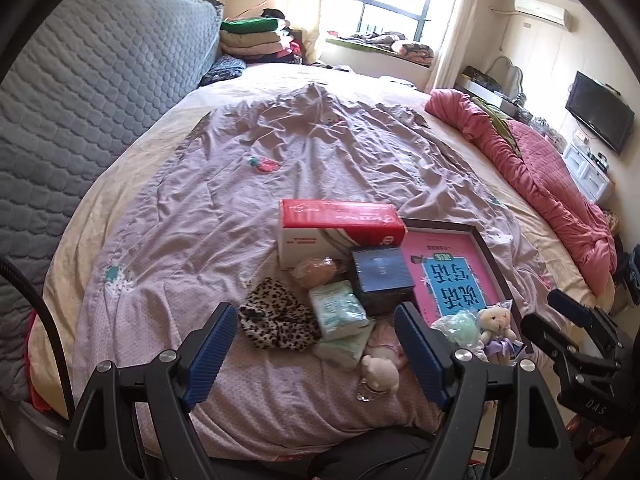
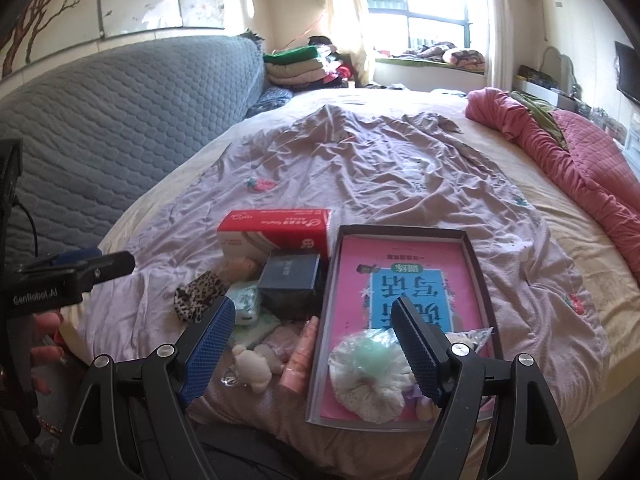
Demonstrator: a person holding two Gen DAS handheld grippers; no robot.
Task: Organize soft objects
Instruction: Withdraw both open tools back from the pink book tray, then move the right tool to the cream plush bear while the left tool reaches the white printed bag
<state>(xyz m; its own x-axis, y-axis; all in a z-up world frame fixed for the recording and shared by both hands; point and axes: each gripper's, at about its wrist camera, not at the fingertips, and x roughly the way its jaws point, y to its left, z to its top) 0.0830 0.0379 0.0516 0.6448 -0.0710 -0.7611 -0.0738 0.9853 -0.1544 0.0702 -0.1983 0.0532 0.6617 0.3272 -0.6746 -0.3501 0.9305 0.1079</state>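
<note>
Soft things piled at the near edge of the bed (image 1: 320, 152).
Left tongs (image 1: 316, 326) and right tongs (image 2: 314, 320) both gape apart, empty, above the leopard-print cloth (image 1: 276, 316) and the tray (image 2: 478, 280).

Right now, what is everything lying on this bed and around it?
Red and white cardboard box: one, behind the pile.
Dark blue square box: one, beside the tray.
Dark-rimmed tray: one, holding a pink and blue book.
Leopard-print fabric piece: one, left of the pile.
Pale green tissue packs: two, stacked centrally.
Cream plush toy: one, nearest the bed's edge.
White teddy bear: one, in the tray's corner.
Green and white ruffled scrunchie: one, on the book.
Red quilt: one, bunched at the right.
Left gripper: black, blue pads, open.
Right gripper: same, open.
</note>
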